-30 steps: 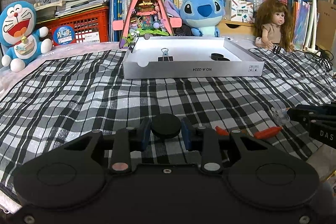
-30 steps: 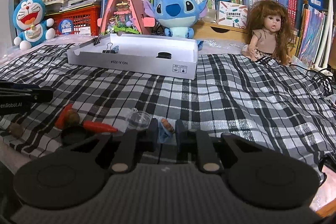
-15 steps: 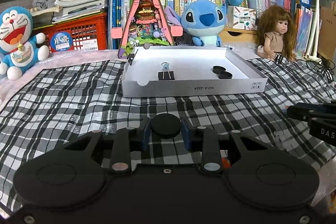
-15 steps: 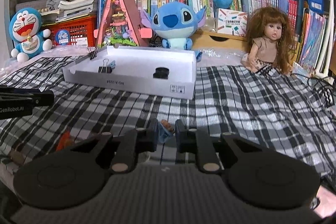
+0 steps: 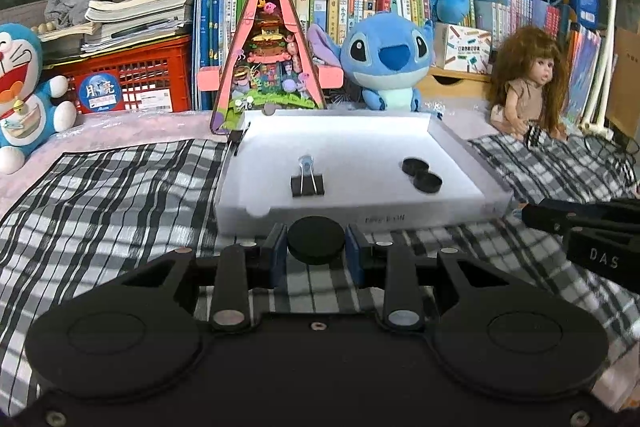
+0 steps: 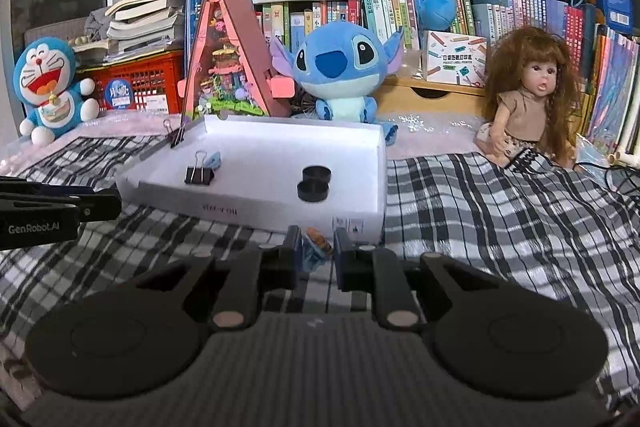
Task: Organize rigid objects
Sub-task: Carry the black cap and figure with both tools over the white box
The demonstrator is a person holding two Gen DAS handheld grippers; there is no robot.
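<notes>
Both grippers advanced to white tray (image 5: 492, 201), loads clamped.
Left gripper (image 5: 316, 247) held black disc (image 5: 316, 241); right gripper (image 6: 315, 251) pinched small blue piece (image 6: 314, 253). Clear rim before releasing.

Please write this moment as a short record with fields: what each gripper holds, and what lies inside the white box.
left gripper: shut on black disc
right gripper: shut on small blue-and-orange item, too small to identify
white box: on checked cloth
box contents: binder clip, two black discs touching
</notes>
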